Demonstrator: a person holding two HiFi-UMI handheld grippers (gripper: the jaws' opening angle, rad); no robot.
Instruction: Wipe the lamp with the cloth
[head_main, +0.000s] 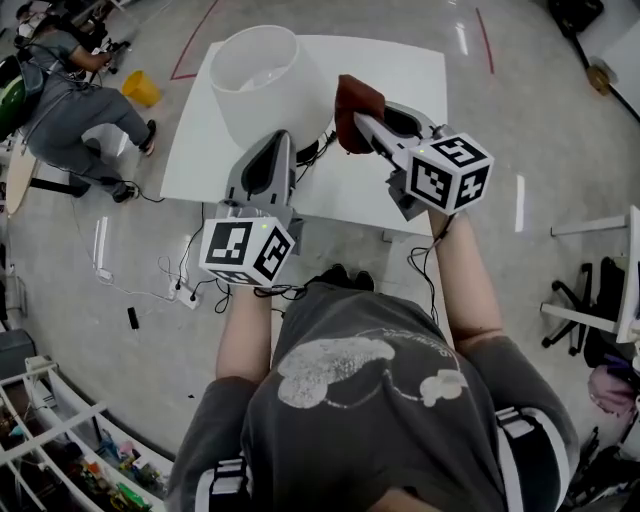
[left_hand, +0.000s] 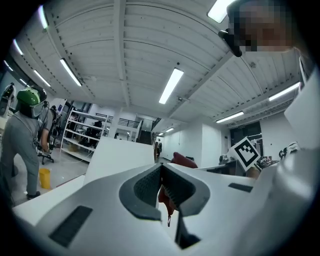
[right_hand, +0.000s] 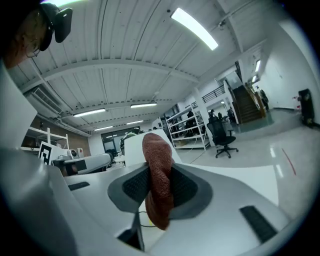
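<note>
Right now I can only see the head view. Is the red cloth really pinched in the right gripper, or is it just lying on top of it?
Observer: It's pinched. In the right gripper view, the right gripper has its jaws shut on the cloth, which sticks up above the jaws and hangs below them.
Operator: Is the other one grabbing the lamp?
Observer: No. In the left gripper view, the left gripper has its jaws together at the tips. The lamp shade stands off to their left, not between them.
Operator: Is anything in there at all?
Observer: Some red shows in the gap below the tips. I cannot tell whether it is held or only seen through the gap.
</note>
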